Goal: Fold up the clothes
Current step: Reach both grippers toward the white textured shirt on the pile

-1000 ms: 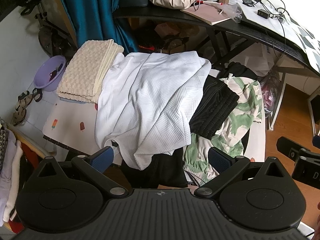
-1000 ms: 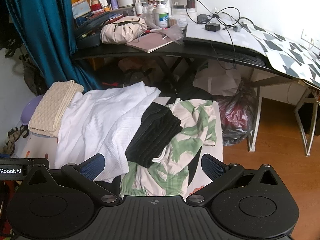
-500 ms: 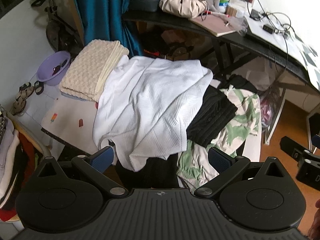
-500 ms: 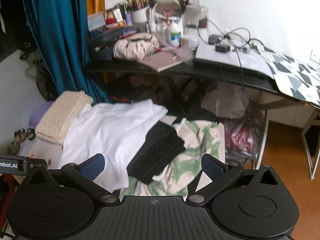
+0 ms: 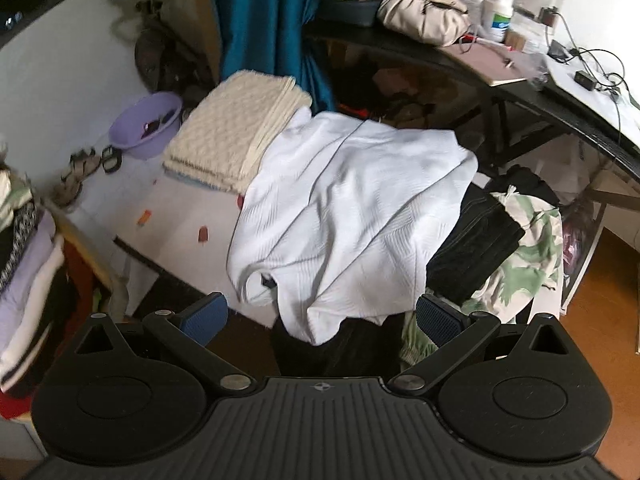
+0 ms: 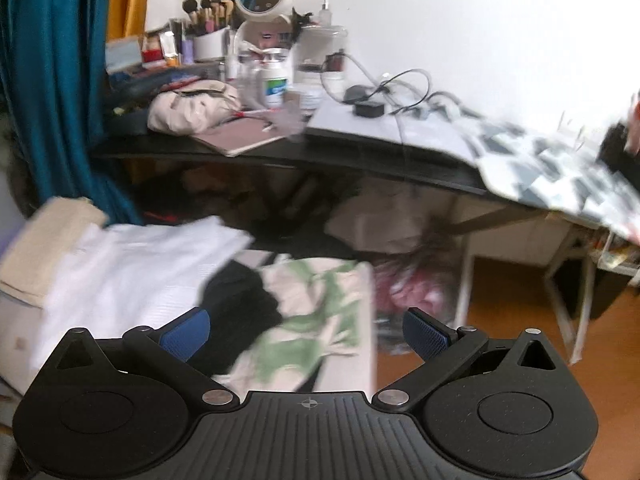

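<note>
Both your grippers spread, holding nothing — the white garment (image 5: 352,216) hangs just ahead of your left gripper (image 5: 322,314), nearer than your right gripper (image 6: 306,334).

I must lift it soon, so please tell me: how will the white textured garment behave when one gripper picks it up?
The white textured garment is probably floppy: it already drapes in soft folds and hangs over the table edge. It likely drags the black garment whose edge it covers.

White walls, a teal curtain (image 5: 264,20) on the left, orange-brown wood floor (image 6: 508,284), and a cluttered black counter (image 6: 360,160) along the wall.
</note>
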Demonstrator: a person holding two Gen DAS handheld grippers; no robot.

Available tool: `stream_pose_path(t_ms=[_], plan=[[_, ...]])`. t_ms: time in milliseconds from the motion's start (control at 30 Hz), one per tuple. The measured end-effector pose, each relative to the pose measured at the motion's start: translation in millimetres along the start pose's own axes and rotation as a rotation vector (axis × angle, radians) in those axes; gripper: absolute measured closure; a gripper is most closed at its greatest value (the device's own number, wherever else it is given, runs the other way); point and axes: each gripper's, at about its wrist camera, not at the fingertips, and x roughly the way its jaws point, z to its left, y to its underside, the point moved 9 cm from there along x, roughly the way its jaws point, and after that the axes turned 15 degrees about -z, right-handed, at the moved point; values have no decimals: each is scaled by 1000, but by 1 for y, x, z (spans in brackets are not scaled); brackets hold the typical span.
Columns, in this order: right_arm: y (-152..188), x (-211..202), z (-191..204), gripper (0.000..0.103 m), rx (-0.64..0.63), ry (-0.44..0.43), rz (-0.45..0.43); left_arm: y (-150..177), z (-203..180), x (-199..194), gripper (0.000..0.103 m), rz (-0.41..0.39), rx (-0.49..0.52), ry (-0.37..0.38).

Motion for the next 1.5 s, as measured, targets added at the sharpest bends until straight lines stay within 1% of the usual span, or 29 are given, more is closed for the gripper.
stream_pose_path(t_ms=[100,200,267,333,467,500,567,633,667,700,800,867,933,1033,1067,1133,1167,1200,1233,1267,1300,1400,1500], plan=[[4,9,19,1,-41,-30,-7,8,6,8,1,2,8,17],[8,19,37,1,-82,-60,-15,19,11,20,1,-1,90,12],[11,25,50,1,-110,-80,-20,24,13,32,1,23,131,0],[14,31,62,1,-137,-99,-25,31,18,48,1,57,130,19],[30,56,89,1,-157,-92,-40,42,40,79,1,109,91,41],[39,64,97,1,-164,-92,-36,44,49,87,1,119,81,34],[64,83,114,1,-186,-111,4,48,70,102,1,138,60,15],[93,99,135,1,-207,-148,57,53,93,117,1,162,37,-9],[108,107,151,1,-242,-165,70,56,104,124,1,178,27,-18],[125,115,168,1,-284,-182,79,59,114,132,1,195,18,-27],[165,130,227,2,-448,-276,89,66,141,148,1,231,6,-56],[187,133,266,5,-545,-347,81,69,156,156,1,247,5,-70],[207,135,302,5,-642,-423,74,70,167,162,1,256,12,-71],[231,141,336,5,-768,-486,90,71,175,169,1,264,25,-62],[238,143,347,8,-809,-506,96,71,178,171,1,266,29,-59],[243,151,359,30,-808,-521,130,72,183,176,1,271,37,-61],[238,153,360,54,-760,-526,156,72,185,179,1,274,40,-64],[232,155,361,72,-704,-531,183,72,188,181,1,277,40,-66],[225,157,361,81,-647,-535,210,72,190,182,1,277,34,-64],[215,158,359,95,-591,-524,206,72,193,184,1,276,26,-60],[204,160,356,98,-550,-498,190,72,195,186,1,274,17,-55],[171,170,332,99,-411,-387,163,68,198,190,1,258,2,-39],[138,187,284,99,-211,-210,149,64,199,198,1,236,16,-31]])
